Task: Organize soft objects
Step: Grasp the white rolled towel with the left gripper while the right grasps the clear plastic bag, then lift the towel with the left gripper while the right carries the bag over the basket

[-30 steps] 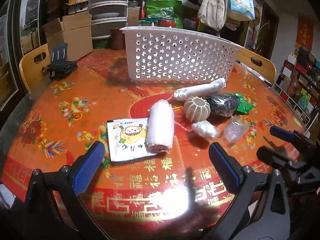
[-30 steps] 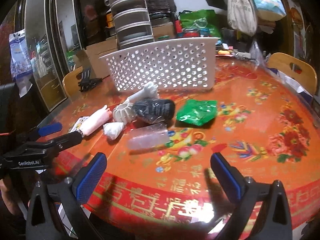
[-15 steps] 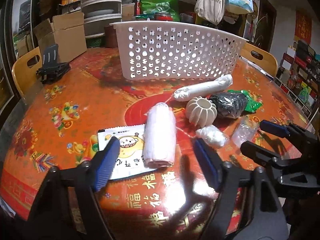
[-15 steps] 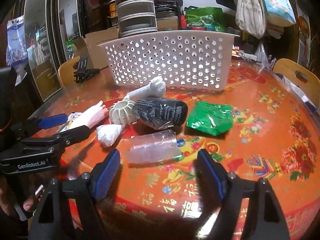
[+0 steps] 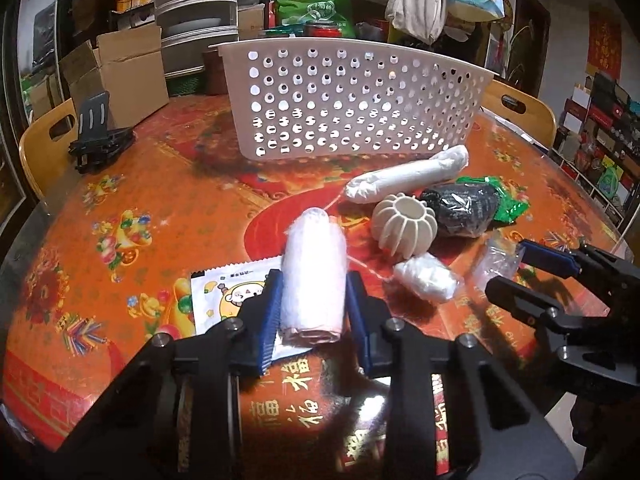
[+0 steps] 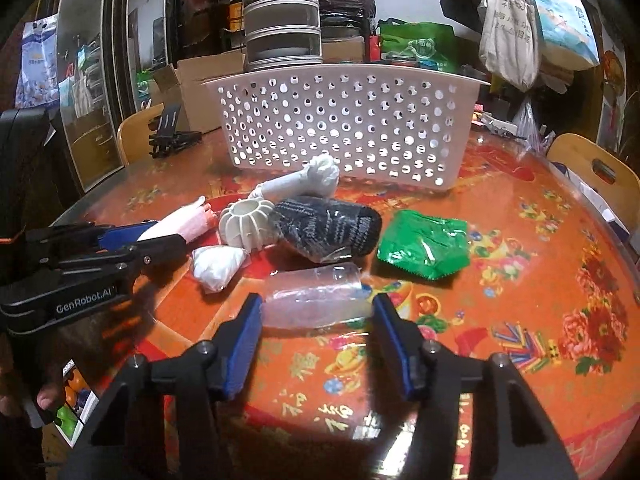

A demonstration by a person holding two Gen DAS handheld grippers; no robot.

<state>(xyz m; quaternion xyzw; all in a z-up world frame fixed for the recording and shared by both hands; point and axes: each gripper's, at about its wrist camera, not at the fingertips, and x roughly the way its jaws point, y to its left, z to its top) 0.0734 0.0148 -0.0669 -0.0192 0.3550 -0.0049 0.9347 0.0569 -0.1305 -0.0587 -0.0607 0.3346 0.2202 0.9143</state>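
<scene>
A white perforated basket (image 5: 352,100) stands at the back of the round table; it also shows in the right wrist view (image 6: 344,128). My left gripper (image 5: 314,304) is shut on a pink roll wrapped in plastic (image 5: 314,272), which lies on the table. My right gripper (image 6: 318,318) is open, its pads on either side of a clear plastic-wrapped bundle (image 6: 316,300) without pressing it. Nearby lie a long white roll (image 5: 408,180), a ribbed white ball (image 5: 404,226), a black bundle (image 6: 328,232), a small white bundle (image 6: 218,266) and a green packet (image 6: 424,244).
A cartoon-printed sachet (image 5: 224,300) lies under the left gripper's left finger. A black stand (image 5: 98,140) sits at the table's far left. Wooden chairs (image 6: 596,176) ring the table. Boxes, stacked containers and hanging bags stand behind.
Both grippers moved forward and narrowed. The left one closed onto the pink roll. The right one came up around the clear bundle.
</scene>
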